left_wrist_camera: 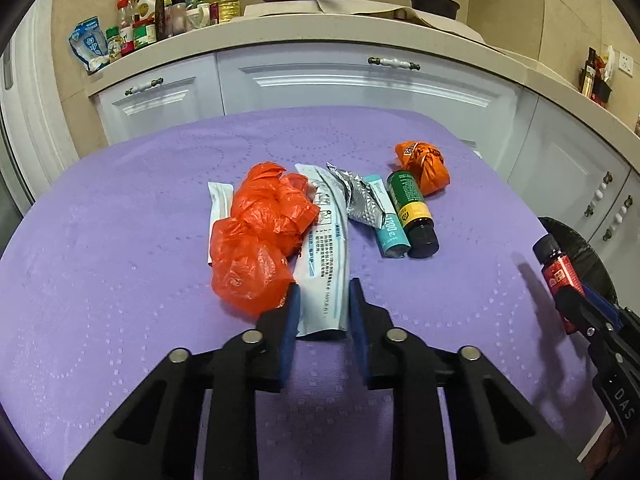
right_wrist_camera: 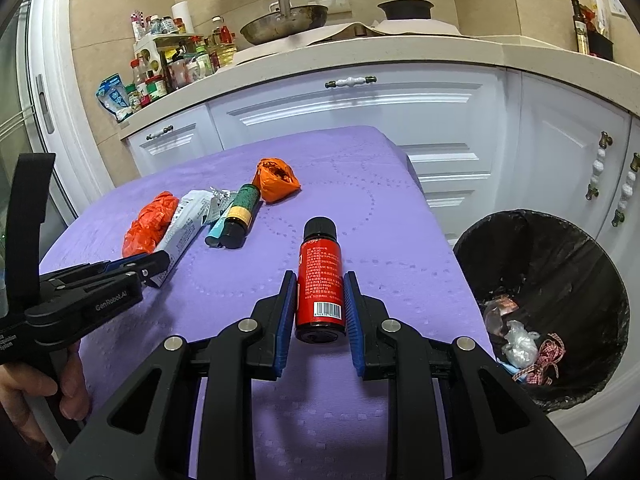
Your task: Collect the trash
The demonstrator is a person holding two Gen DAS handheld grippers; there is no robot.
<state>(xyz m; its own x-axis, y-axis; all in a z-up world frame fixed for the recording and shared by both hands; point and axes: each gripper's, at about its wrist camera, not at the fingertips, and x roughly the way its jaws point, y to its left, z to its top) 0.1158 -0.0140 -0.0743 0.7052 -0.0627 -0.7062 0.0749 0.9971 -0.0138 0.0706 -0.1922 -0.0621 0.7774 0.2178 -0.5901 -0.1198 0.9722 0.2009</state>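
Observation:
My left gripper (left_wrist_camera: 323,300) is closed around the near end of a long white printed wrapper (left_wrist_camera: 326,252) on the purple table (left_wrist_camera: 120,280). A crumpled red plastic bag (left_wrist_camera: 260,240) lies just left of it. Beyond lie crushed foil (left_wrist_camera: 360,200), a teal tube (left_wrist_camera: 388,220), a green and yellow bottle (left_wrist_camera: 412,212) and an orange knotted bag (left_wrist_camera: 424,168). My right gripper (right_wrist_camera: 319,300) is shut on a red bottle with a black cap (right_wrist_camera: 320,276), held above the table's right side. The same bottle (left_wrist_camera: 558,268) shows in the left wrist view.
A black-lined trash bin (right_wrist_camera: 560,264) stands on the floor right of the table, with some trash inside. White kitchen cabinets (left_wrist_camera: 360,88) and a counter with bottles, a pan and a pot run behind the table.

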